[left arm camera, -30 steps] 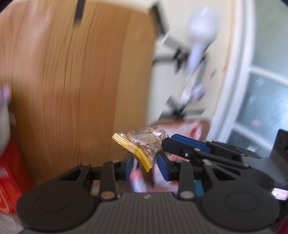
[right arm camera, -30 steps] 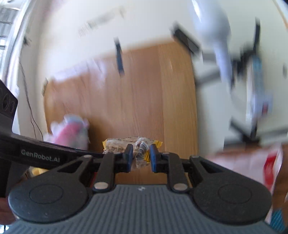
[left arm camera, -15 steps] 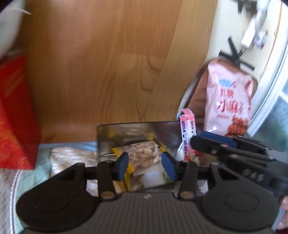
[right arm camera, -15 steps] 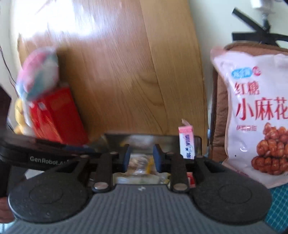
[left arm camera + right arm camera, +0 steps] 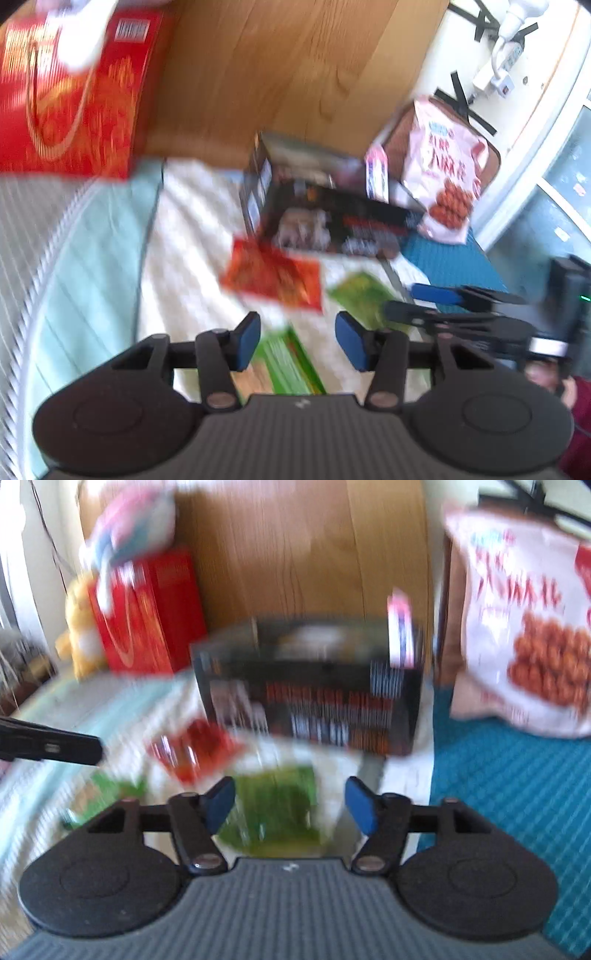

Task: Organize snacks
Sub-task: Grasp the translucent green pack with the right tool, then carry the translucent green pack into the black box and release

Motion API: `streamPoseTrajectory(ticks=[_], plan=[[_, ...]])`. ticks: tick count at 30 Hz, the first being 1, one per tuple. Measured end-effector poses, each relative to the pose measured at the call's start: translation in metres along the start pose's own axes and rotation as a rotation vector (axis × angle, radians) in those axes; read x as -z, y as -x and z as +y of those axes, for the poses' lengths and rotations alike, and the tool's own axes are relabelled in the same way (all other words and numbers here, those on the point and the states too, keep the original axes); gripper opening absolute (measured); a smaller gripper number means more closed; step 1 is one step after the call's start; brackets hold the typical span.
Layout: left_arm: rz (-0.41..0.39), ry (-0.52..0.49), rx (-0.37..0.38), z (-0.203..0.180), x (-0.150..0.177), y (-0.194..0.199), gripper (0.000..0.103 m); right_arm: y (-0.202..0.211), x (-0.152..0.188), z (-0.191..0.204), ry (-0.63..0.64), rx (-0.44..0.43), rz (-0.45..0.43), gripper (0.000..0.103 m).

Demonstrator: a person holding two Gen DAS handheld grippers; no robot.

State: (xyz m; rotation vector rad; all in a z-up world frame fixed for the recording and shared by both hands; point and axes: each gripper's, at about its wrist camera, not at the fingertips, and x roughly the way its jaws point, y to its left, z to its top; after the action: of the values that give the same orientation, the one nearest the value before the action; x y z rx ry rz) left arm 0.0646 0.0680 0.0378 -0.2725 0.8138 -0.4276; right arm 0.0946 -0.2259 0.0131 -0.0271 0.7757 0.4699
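Both views are smeared by motion, so small print and packet types are hard to read. The left claw (image 5: pixel 297 341) stands spread with nothing between its blue pads; its jaws have just been opening. Below it on the pale quilted bedcover (image 5: pixel 184 240) lies a green snack packet (image 5: pixel 290 363), with a red snack packet (image 5: pixel 275 277) just beyond. The right claw (image 5: pixel 291 808) is spread wider, also having just been opening, and it too pinches nothing; a second green packet (image 5: pixel 275 808) lies on the cover under its gap. Behind the packets sits an open-topped black printed box (image 5: pixel 314 705), probably the container for the snacks, with a pink-and-white carton (image 5: pixel 400 631) standing upright in its right end. A large pink bag of fried dough twists (image 5: pixel 524 627) leans at the right above a teal mat (image 5: pixel 517 794). A red gift box (image 5: pixel 70 96) stands at the left against a wooden board (image 5: pixel 277 66).
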Motion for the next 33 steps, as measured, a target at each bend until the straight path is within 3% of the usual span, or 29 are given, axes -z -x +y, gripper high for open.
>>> streamPoseTrajectory(ticks=[2, 4, 5, 6, 8, 13, 16, 21, 24, 27, 30, 33], plan=[[0.016, 0.013, 0.017, 0.000, 0.013, 0.000, 0.046, 0.005, 0.004, 0.007, 0.015, -0.009, -0.021, 0.052], [0.003, 0.011, 0.018, -0.001, 0.022, 0.006, 0.046, 0.015, 0.006, 0.016, 0.022, -0.040, -0.016, 0.050], [0.002, 0.015, 0.026, -0.001, 0.025, 0.010, 0.046, 0.021, 0.009, 0.022, 0.036, -0.066, -0.021, 0.027], [0.000, 0.023, 0.039, 0.000, 0.027, 0.013, 0.046, 0.029, 0.012, 0.029, 0.048, -0.081, -0.029, 0.028], [-0.001, 0.026, 0.061, 0.001, 0.034, 0.021, 0.046, 0.045, 0.020, 0.038, 0.053, -0.103, -0.050, 0.019], [0.031, -0.004, 0.112, -0.003, 0.055, 0.031, 0.049, 0.066, 0.052, 0.056, 0.017, -0.261, -0.010, 0.015], [0.061, -0.006, 0.142, -0.006, 0.068, 0.031, 0.057, 0.068, 0.071, 0.064, -0.055, -0.359, 0.034, 0.005], [0.068, 0.008, 0.186, -0.009, 0.077, 0.022, 0.076, 0.059, 0.086, 0.060, -0.172, -0.398, 0.040, 0.005], [0.074, 0.007, 0.174, -0.015, 0.075, 0.019, 0.075, 0.062, 0.082, 0.057, -0.187, -0.384, 0.034, 0.012], [0.090, 0.014, 0.193, -0.015, 0.074, 0.015, 0.065, 0.067, 0.082, 0.050, -0.199, -0.368, 0.025, 0.025], [0.112, 0.058, 0.241, -0.013, 0.075, 0.008, 0.043, 0.061, 0.086, 0.041, -0.258, -0.410, 0.029, 0.026], [0.119, 0.099, 0.246, -0.014, 0.074, 0.003, 0.040, 0.057, 0.081, 0.045, -0.248, -0.390, 0.008, 0.024]])
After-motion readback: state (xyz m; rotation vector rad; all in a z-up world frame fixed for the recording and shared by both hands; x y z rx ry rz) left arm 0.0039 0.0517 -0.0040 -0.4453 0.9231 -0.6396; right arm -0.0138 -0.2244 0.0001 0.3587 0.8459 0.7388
